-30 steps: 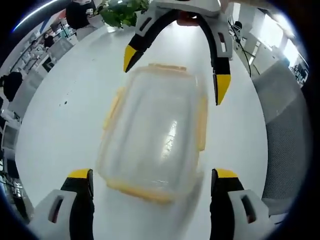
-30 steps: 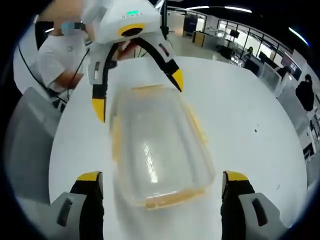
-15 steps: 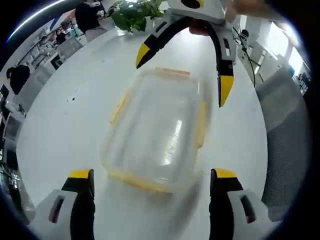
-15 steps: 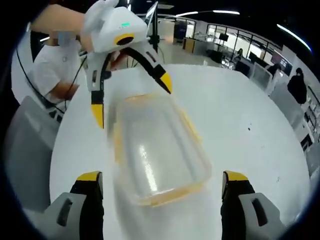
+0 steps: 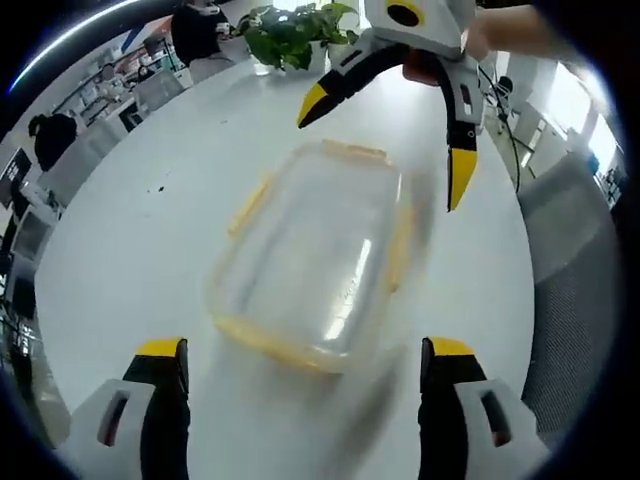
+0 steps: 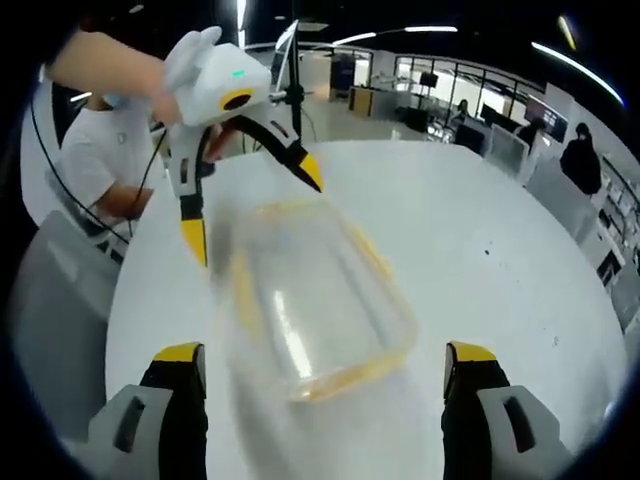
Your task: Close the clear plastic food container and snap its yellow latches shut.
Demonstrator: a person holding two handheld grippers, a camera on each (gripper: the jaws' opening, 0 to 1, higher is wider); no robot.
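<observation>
While lid sits on container, latches look unsnapped; left gripper & right gripper both spread, empty. Next, prob.: press side latches down against white table.

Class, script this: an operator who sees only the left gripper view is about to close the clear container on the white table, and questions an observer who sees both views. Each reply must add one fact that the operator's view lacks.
Operator: What does my left gripper look like from outside?
Observer: In the right gripper view, the left gripper has a white body with a green light lit on top.
Operator: What is behind it, past the container?
Observer: Beyond the container, a person in a white shirt is at the edge of the table.
</observation>
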